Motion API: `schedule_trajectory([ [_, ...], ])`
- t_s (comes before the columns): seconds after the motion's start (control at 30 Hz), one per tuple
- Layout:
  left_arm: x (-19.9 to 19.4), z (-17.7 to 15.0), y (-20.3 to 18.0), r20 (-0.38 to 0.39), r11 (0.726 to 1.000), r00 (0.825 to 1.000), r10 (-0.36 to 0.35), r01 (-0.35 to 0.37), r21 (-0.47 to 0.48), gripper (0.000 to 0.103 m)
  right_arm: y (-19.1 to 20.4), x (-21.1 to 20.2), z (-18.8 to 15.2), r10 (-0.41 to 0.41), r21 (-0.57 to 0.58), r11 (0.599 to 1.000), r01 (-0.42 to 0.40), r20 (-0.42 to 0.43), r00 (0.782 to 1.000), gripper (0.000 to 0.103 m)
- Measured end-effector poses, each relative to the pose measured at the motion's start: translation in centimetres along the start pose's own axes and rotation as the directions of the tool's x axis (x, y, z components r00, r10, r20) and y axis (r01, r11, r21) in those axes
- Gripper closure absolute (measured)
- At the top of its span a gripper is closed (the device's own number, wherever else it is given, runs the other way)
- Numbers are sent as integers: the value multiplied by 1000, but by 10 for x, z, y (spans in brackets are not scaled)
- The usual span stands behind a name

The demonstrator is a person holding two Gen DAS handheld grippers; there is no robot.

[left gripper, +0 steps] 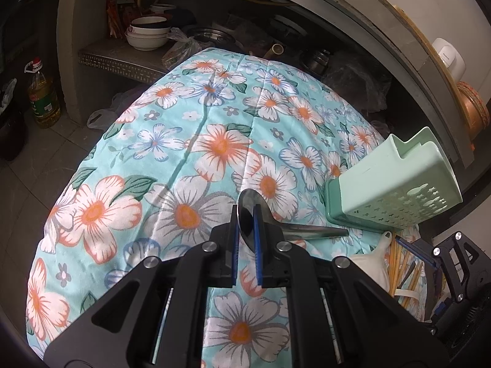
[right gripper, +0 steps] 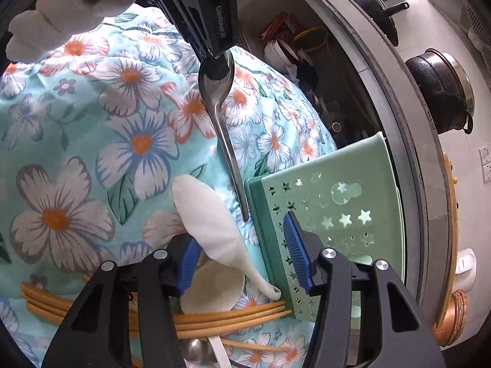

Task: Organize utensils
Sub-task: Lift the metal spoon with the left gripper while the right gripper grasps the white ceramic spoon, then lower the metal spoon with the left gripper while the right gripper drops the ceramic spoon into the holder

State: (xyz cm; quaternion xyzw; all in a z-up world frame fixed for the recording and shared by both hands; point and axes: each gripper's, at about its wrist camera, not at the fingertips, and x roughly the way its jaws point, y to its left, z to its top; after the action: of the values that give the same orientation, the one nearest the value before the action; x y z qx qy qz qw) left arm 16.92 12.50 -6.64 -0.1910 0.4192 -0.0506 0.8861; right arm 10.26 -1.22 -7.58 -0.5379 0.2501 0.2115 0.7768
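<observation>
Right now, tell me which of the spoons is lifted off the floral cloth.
The shiny metal spoon, clamped by its bowl in the left gripper, handle hanging free. The white ceramic spoons lie on the cloth beside the wooden chopsticks.

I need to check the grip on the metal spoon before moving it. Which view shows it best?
The right wrist view: the whole shiny metal spoon shows, bowl pinched in the left gripper, handle hanging toward the pale green plastic utensil holder. The left wrist view shows only the bowl edge-on between the fingers and the handle pointing right.
</observation>
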Motion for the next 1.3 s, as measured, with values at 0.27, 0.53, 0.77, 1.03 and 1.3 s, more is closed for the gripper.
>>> schedule_trajectory([
  [0.27, -16, 1, -6, 68, 998, 997, 31, -34, 44, 97, -10, -4, -5, -75, 141, 988, 70, 32, 997, 95],
  [0.53, -78, 8, -23, 266, 982, 961, 71, -114, 152, 101, -76, -34, -24, -120, 476, 876, 80, 56, 991, 99],
  [0.77, -150, 31, -33, 437, 983, 899, -28, -53, 173, 101, -124, -54, -66, -119, 719, 694, 29, 75, 990, 99],
  [1.03, -164, 67, -83, 458, 948, 866, -200, 52, 315, 101, -169, -95, -101, -207, 848, 529, 24, 102, 973, 99],
  [1.3, -107, 74, -125, 355, 898, 929, -106, -63, 435, 101, -228, -131, -130, -296, 919, 388, -70, 197, 935, 99],
])
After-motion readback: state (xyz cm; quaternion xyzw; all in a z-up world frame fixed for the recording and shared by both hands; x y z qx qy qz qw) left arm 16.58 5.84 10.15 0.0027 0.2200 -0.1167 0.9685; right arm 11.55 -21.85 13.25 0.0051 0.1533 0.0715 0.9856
